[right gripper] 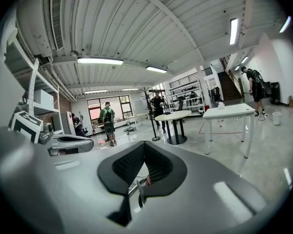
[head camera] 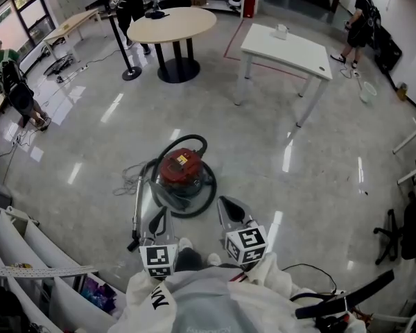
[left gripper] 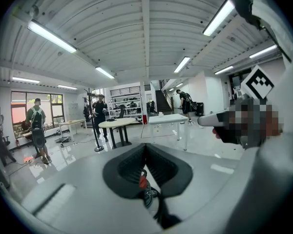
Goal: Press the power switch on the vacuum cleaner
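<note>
On the floor (head camera: 312, 186) just ahead of the person stands the red vacuum cleaner (head camera: 182, 171), untouched. The left tongs (head camera: 161, 217) and right tongs (head camera: 229, 210) hover short of it, each closed on nothing. The reach has seemingly not begun. Next, one closed tip must lower onto the switch, which is too small to pick out here.

My left claw (head camera: 157, 219) and right claw (head camera: 229, 209) are silver-grey, black-padded, with black-and-white square-patterned cubes (head camera: 158, 259). The vacuum cleaner (head camera: 181, 172) is red with a yellow label (head camera: 182, 160); its hose (head camera: 209, 186) is black. The floor (head camera: 298, 186) is pale glossy grey.
</note>
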